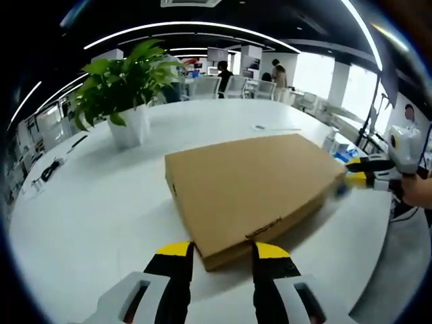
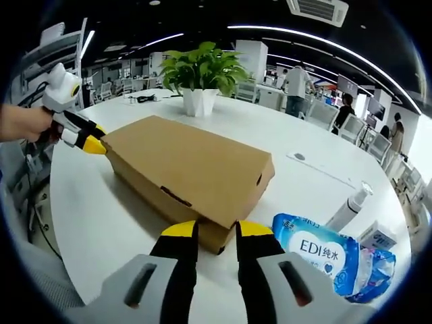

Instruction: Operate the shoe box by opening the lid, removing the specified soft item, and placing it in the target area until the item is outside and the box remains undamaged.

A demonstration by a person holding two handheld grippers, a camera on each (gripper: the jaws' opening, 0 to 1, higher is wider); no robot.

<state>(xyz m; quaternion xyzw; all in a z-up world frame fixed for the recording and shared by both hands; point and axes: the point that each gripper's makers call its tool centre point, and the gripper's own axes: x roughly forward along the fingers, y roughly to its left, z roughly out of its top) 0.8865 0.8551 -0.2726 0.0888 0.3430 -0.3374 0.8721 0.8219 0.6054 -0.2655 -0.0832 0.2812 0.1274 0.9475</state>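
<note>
we see the closed brown shoe box (image 1: 253, 192) lying flat on the white table (image 1: 101, 202), lid down; the left gripper (image 1: 223, 253) has its jaws spread at one corner of the box, and the right gripper (image 2: 216, 233) has its jaws parted at the opposite corner, neither pinching anything as far as we can tell; beside the box sits a blue wipes pack (image 2: 324, 260) marked "EDI" with two chinese characters, near a white tube (image 2: 351, 206); a potted plant (image 2: 201, 77) stands beyond the box.
</note>
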